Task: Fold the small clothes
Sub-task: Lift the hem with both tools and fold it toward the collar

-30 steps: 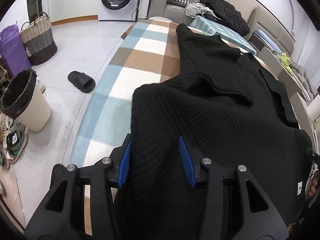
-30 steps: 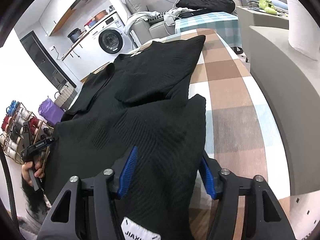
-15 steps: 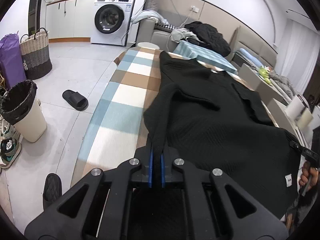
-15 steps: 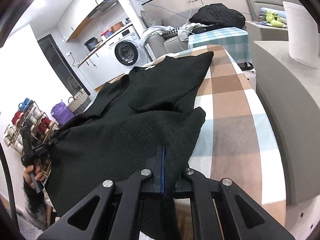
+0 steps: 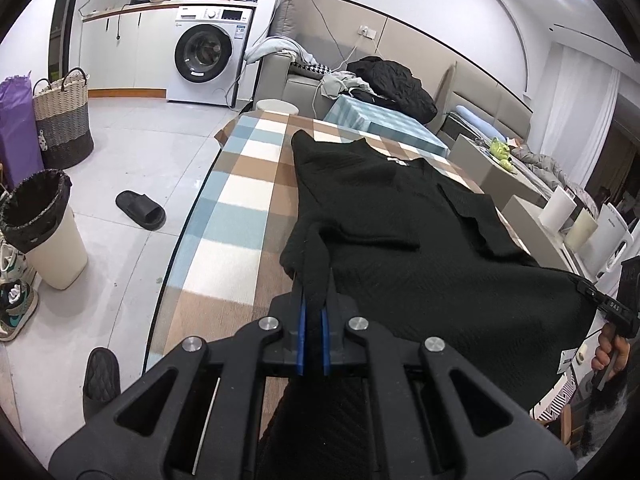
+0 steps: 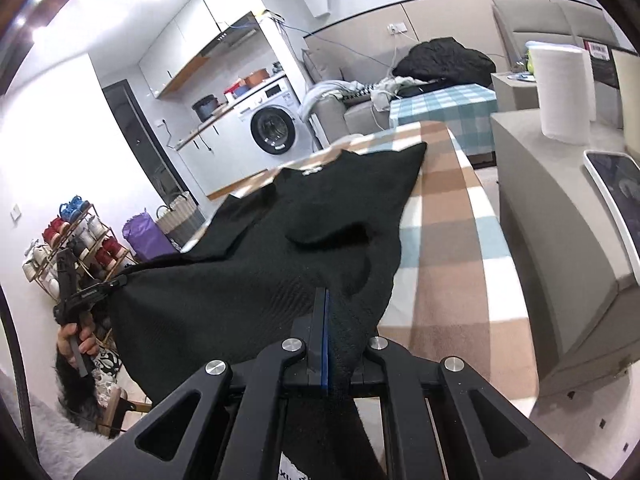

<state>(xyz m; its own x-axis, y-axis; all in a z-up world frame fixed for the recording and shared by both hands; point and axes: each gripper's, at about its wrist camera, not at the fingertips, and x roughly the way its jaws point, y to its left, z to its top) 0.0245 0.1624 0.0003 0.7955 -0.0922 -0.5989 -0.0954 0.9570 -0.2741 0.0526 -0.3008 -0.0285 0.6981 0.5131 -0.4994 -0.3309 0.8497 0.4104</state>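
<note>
A black knit garment (image 5: 400, 240) lies lengthwise on the checked tablecloth (image 5: 240, 208), collar at the far end with a white label. My left gripper (image 5: 313, 312) is shut on the near left hem corner, cloth pinched between its blue pads and lifted off the table. In the right wrist view the same garment (image 6: 280, 264) stretches away, and my right gripper (image 6: 325, 320) is shut on the near right hem corner. The near hem hangs taut in the air between both grippers. Each view shows the other gripper, held by a hand, at the frame's edge.
Left of the table are a bin (image 5: 44, 224), a black slipper (image 5: 140, 210), a woven basket (image 5: 62, 118) and a washing machine (image 5: 208, 60). Right of it runs a grey low cabinet (image 6: 560, 240) with a paper roll (image 6: 564, 92). A sofa with clothes stands beyond.
Both grippers went from open around the hem to shut on it, then drew back and up, lifting the near hem off the table and pulling it taut.
</note>
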